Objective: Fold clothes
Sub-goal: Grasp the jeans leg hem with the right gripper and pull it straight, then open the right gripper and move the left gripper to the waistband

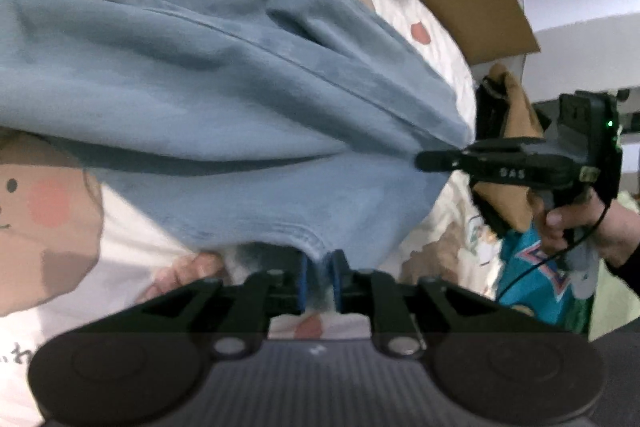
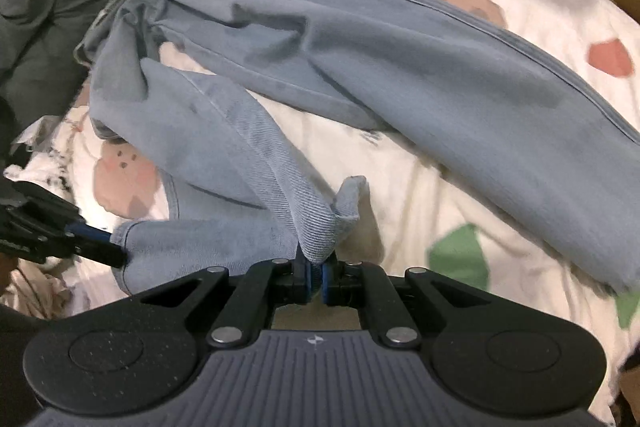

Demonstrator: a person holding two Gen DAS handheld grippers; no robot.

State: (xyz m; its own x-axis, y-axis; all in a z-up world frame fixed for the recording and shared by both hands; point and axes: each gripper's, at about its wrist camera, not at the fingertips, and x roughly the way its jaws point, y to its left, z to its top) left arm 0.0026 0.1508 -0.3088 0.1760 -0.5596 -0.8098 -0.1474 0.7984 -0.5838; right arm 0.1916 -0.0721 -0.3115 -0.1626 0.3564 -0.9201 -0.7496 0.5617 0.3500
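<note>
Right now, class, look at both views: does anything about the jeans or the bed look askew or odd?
The jeans lie bunched, not flat: one leg is twisted and lifted where the right gripper pinches its hem, and the left gripper pinches the hem too. Nothing looks torn or spilled on the sheet.

Blue trousers (image 1: 208, 75) running off upper left of left wrist frame, waistband unseen there. Hem hiding the pads (image 1: 303, 281) w/ bunched cloth. Teal garment (image 1: 532, 275), lower right, blurring, partly hiding behind cable and hand (image 1: 576, 223).
</note>
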